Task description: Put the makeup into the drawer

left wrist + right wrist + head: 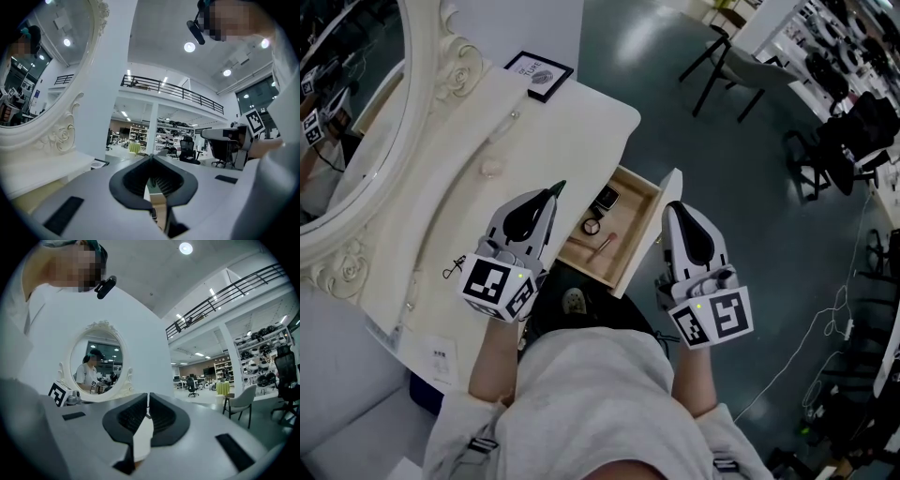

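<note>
Both tongs are clenched with nothing in them. The left tongs (554, 191) hang over the front edge of the white surface (553, 131), and the right tongs (672, 207) sit just beside the drawer's white front panel. Each gripper view shows ribbed dark pads meeting at the tip with no item between them.

The makeup lies in the open drawer (639, 180): a dark square compact (606, 198), a small round pot (592, 226) and a slim pinkish tube (606, 243). The placing looks done, with only the shutting left to do.

The main risk is in that push. The drawer is a shallow box of pale raw wood, pulled far out, so a shove at one end of the front panel could skew it and jam it. A fast close would send the tube rolling and knock the pot against the wall. The hard, smooth tong shells could also slip off the glossy painted front.

A small dark thing (455, 269) lies on the surface near the left gripper. It is too small to identify, and if it is makeup it could be left behind.

The surface is smooth and matt with rounded corners. It carries a black-framed card (538, 74) and an oval mirror (356, 122) in a carved, scrolled cream frame.
</note>
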`<state>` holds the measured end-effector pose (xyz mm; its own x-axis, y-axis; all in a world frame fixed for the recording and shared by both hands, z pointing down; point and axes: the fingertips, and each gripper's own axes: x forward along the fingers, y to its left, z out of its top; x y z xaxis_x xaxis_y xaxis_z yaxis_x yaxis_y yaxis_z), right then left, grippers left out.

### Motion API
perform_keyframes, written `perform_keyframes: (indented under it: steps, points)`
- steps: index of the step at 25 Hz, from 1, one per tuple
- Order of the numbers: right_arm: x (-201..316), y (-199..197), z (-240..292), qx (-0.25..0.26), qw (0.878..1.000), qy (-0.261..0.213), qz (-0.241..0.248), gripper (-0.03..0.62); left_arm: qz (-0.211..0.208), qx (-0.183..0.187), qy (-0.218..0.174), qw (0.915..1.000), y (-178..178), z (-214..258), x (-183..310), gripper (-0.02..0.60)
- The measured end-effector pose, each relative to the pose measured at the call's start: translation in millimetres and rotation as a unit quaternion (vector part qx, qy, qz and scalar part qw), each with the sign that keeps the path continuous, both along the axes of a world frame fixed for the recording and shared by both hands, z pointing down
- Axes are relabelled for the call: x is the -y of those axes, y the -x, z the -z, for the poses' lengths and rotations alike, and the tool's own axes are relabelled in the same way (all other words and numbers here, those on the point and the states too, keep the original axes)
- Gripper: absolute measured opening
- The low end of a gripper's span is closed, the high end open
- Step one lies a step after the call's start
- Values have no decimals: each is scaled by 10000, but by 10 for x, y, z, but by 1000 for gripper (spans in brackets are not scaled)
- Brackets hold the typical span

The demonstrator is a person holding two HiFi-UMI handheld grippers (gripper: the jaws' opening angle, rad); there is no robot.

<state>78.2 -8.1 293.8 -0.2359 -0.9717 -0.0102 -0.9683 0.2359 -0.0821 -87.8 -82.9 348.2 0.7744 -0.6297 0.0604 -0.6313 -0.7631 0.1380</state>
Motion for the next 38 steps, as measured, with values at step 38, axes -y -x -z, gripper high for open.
perform_keyframes:
  steps: [38]
  points:
    - [-275, -1202, -364, 157, 9970, 495, -579, 28, -1111, 1737, 1681, 9640, -1645, -2099, -278, 32]
